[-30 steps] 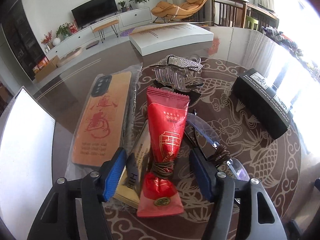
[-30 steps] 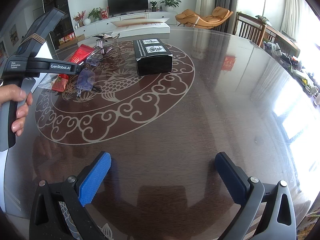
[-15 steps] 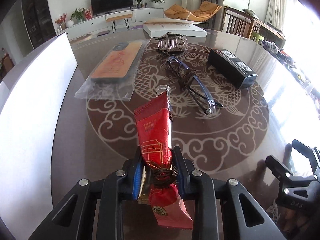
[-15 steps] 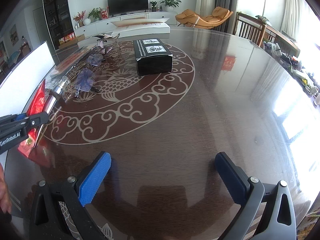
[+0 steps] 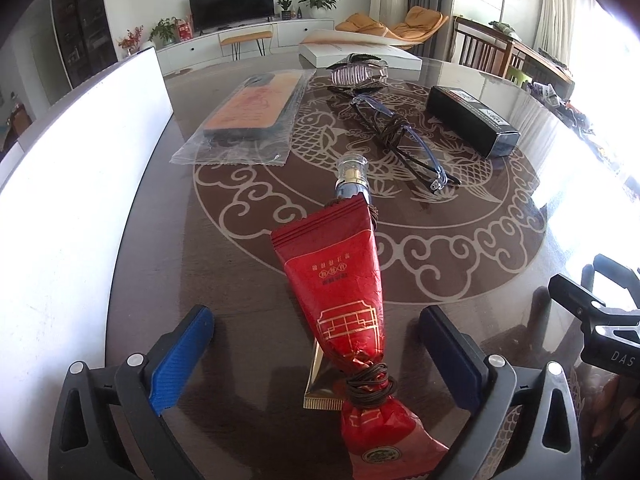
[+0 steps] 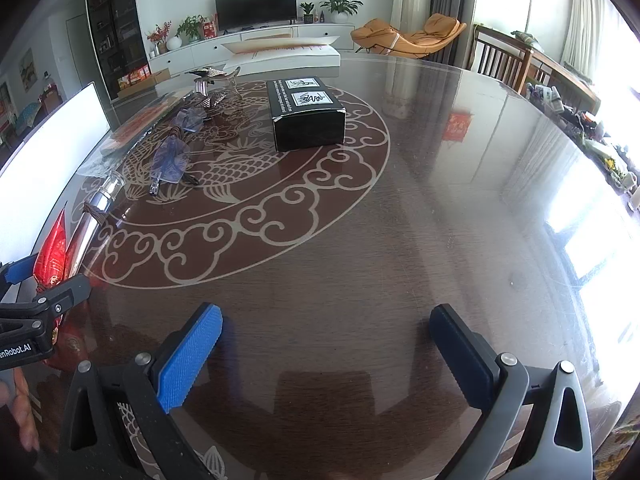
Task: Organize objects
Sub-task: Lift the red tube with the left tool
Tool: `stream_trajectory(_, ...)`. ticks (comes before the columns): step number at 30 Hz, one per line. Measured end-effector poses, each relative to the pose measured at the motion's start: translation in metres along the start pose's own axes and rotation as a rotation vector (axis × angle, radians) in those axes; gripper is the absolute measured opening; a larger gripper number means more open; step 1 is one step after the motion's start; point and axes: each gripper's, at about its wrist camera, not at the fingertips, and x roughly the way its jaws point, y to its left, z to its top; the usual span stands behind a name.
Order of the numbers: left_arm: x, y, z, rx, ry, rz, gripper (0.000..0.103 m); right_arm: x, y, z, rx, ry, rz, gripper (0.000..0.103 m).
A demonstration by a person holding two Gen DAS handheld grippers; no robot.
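Red foil is what fills the left wrist view: the red packet (image 5: 344,300), tied near its lower end with brown cord to a gold sachet and a slim silver-capped tube, lies on the dark glossy counter (image 5: 240,280) directly between the blue pads of the left hand-held gripper (image 5: 316,348). We see its jaws spread wide, having just been opening, with clear counter on both sides of the bundle, so nothing is gripped; the bundle rests on its own. Its long axis runs almost straight away from us, along the line the fingers point, the tube's cap at the far end and the crimped tail nearest the camera. Farther off lie the glasses (image 5: 400,136), the bagged phone case (image 5: 248,116), the hair clip (image 5: 358,72) and the black box (image 5: 472,120), all well apart from the pads. In the right wrist view the right hand-held gripper (image 6: 326,348) hovers over bare counter, its jaws equally wide and holding nothing. From here the bundle sits at the far left edge, partly hidden behind the left tool, with the black box ahead near the middle of the pattern. We judge the left hand much the nearer to the bundle; if this is its intended spot, that hand only needs to draw back along the bundle's length to clear it.
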Motion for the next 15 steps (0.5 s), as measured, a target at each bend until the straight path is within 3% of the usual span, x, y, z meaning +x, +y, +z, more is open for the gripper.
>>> stream_trajectory(15,0.0032,0.0010,0.0052,0.022,0.034,-0.018,0.103,0.0000,0.0011,0.0000,0.000,0.000,0.000,0.103)
